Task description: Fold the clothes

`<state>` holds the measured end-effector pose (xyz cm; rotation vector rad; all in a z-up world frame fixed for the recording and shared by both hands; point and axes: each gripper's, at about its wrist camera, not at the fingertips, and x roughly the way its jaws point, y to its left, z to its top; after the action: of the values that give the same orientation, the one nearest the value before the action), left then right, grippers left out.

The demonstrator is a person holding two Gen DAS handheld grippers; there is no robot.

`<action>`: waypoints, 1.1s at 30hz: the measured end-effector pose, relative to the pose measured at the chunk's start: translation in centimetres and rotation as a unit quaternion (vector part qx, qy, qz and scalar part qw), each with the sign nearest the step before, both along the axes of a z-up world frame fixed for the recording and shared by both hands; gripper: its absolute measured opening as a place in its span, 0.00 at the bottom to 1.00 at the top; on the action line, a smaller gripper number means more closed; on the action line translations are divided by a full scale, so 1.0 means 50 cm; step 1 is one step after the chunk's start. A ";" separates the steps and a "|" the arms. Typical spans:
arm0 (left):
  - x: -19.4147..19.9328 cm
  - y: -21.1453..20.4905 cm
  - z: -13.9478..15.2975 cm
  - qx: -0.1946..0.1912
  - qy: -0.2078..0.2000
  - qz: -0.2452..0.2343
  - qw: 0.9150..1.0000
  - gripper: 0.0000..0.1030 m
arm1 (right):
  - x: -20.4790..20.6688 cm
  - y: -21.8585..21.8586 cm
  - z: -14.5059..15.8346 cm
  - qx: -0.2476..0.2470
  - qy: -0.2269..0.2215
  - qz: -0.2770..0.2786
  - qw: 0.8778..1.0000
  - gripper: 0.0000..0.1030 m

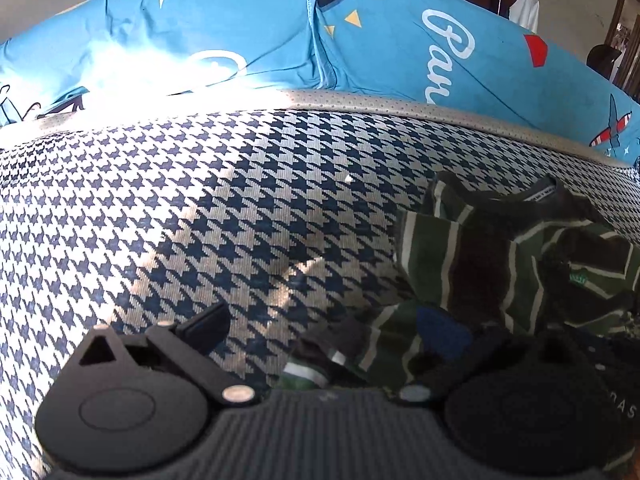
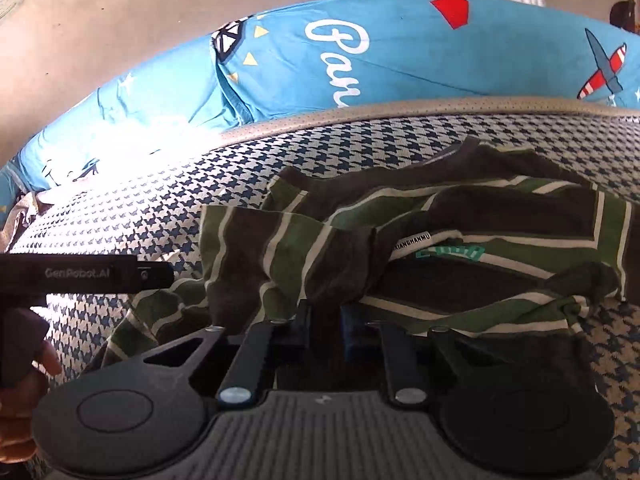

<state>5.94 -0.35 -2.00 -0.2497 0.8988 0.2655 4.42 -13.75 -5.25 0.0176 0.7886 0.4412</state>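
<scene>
Crumpled green-and-brown striped shirt [image 2: 420, 240] on the houndstooth bed: right gripper [image 2: 326, 330] pinches its near hem; left gripper [image 1: 320, 344], beside it, fingers wide.

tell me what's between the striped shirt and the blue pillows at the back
In the right wrist view, only bare houndstooth mattress cover and its grey perforated edge band lie between the green striped shirt and the blue printed pillows; nothing rests there.
</scene>
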 end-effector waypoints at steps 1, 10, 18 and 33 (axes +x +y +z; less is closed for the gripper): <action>-0.001 0.002 0.003 -0.003 -0.002 0.002 1.000 1.00 | -0.005 0.003 0.003 0.003 -0.005 0.011 1.000 0.12; -0.015 0.004 0.014 -0.018 -0.012 0.004 1.000 1.00 | -0.047 0.033 0.027 0.030 -0.041 0.096 0.994 0.10; -0.030 -0.003 0.031 -0.048 -0.039 -0.021 0.998 1.00 | -0.075 0.088 0.010 -0.010 -0.060 0.144 0.988 0.10; -0.030 -0.047 0.026 -0.068 -0.055 -0.081 0.993 1.00 | -0.070 0.083 -0.005 -0.020 -0.053 0.131 0.990 0.10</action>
<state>4.42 -2.70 -0.69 -0.3117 0.8233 0.0393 0.91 -9.60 -5.50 -0.1472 0.6961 0.6708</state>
